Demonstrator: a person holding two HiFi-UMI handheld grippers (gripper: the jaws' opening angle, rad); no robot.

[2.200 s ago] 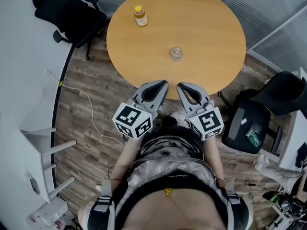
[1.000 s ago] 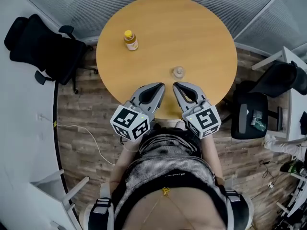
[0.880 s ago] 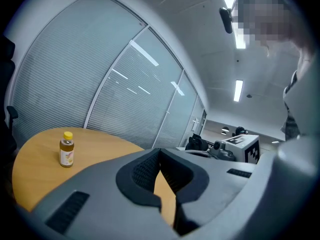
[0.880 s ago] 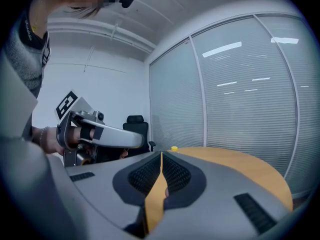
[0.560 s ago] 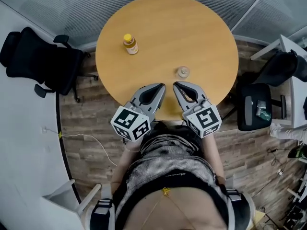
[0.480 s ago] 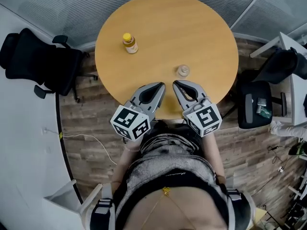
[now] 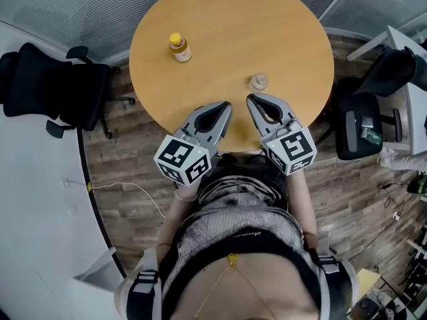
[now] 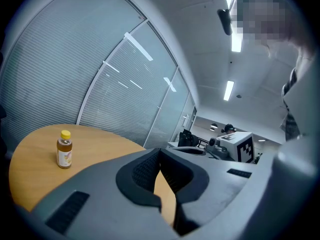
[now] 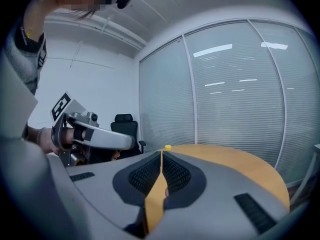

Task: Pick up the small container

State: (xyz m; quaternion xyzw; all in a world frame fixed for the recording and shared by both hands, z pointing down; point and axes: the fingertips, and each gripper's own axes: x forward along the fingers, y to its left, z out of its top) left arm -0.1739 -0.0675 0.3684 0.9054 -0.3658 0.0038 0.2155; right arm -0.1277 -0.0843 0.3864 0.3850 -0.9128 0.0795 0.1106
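So, a round wooden worktop point(image 7: 267, 19) is seen from above, with two things stood on it. The small container point(image 7: 258, 81) (clear, looks like a little jar, the lid can't really be made out) is placed upright toward the near right part of the worktop, not far from the edge. A bottle point(image 7: 177, 47) with a yellow cap and amber contents is stood well apart from it, over on the left side.

Both tongs are held side by side over the near edge of the worktop, tips angled in toward each other. The left tongs point(image 7: 225, 107) are closed with nothing between the jaws. That's plain in the left gripper view, where the ribbed pads are met at the tip and the bottle is seen off to the left. The right tongs point(image 7: 252, 100) are closed and empty too. In the right gripper view only a thin sliver of worktop is shown between the pads, and the bottle's yellow cap is seen just above the tips. The small container is sat just beyond the right tongs' tip, near but untouched by either pair.

A black office chair point(image 7: 47, 85) is parked on the wood-plank floor point(image 7: 127, 152) at the left
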